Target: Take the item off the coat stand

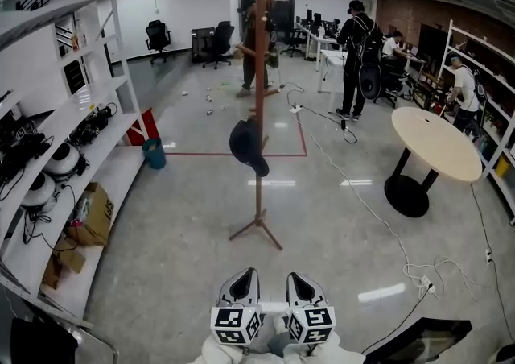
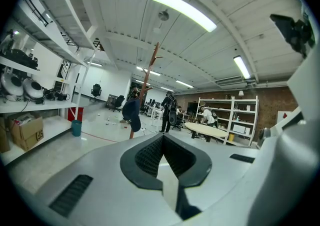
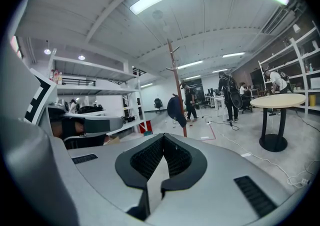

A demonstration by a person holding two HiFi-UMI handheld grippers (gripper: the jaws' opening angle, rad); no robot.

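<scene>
So far nothing of the task is done, judging from how things lie. Nearest, at the bottom of the head view, the left gripper [image 1: 244, 278] and the right gripper [image 1: 304, 282] sit side by side, close together, both pointing toward the stand. Each gripper's own view shows its jaws pressed together at the tips with nothing between them: the left gripper [image 2: 162, 138] is closed on nothing, and so is the right gripper [image 3: 162, 137].

A stretch of bare grey floor [image 1: 193, 217] lies between the grippers and the wooden coat stand [image 1: 259, 72], so both tools are well apart from it. The stand is upright on its spread feet, roughly straight ahead. The item, a dark cap [image 1: 248, 146], hangs on the left side of the pole at about mid height, brim downward. It shows in the left gripper view [image 2: 132, 111] and the right gripper view [image 3: 176, 109] too, small and far.

To the left runs white shelving [image 1: 88, 153] with a cardboard box [image 1: 95, 213] and a teal bin [image 1: 154, 153]; to the right stands a round table [image 1: 434, 141], with a white cable [image 1: 378, 217] trailing over the floor. Farther off, people stand among desks.

Everything is left to do: closing the distance, opening a gripper, gripping the cap and lifting it off its peg.
</scene>
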